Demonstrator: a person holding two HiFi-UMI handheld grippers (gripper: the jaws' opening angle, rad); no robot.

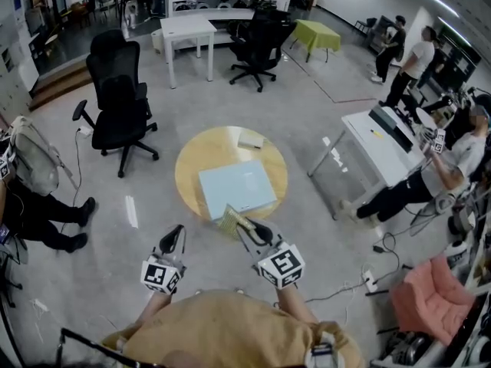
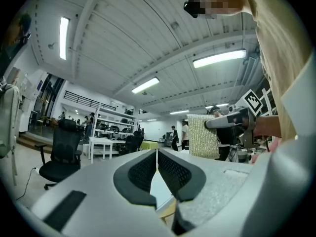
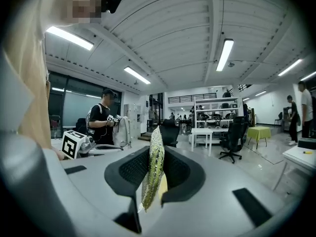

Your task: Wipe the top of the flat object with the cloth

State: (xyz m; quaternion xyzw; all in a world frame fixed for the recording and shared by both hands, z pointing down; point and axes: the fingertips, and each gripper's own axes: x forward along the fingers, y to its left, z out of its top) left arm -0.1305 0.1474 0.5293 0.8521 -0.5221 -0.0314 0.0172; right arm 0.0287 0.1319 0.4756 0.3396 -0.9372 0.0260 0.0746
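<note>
A pale blue flat board (image 1: 236, 188) lies on the round yellow table (image 1: 192, 163). My right gripper (image 1: 241, 225) is at the table's near edge, shut on a yellow-green textured cloth (image 1: 229, 221) that hangs just short of the board's near corner. In the right gripper view the cloth (image 3: 153, 167) stands edge-on, pinched between the jaws of the right gripper (image 3: 155, 158). My left gripper (image 1: 177, 231) hovers to the left of the table's near edge, shut and empty. In the left gripper view the left gripper (image 2: 157, 155) has its jaws together, and the cloth (image 2: 202, 136) hangs at the right.
A small white object (image 1: 251, 139) rests on the table's far side. A black office chair (image 1: 119, 110) stands to the left and a white desk (image 1: 383, 140) to the right. Seated and standing people are around the room's edges. A cable lies on the floor at the right.
</note>
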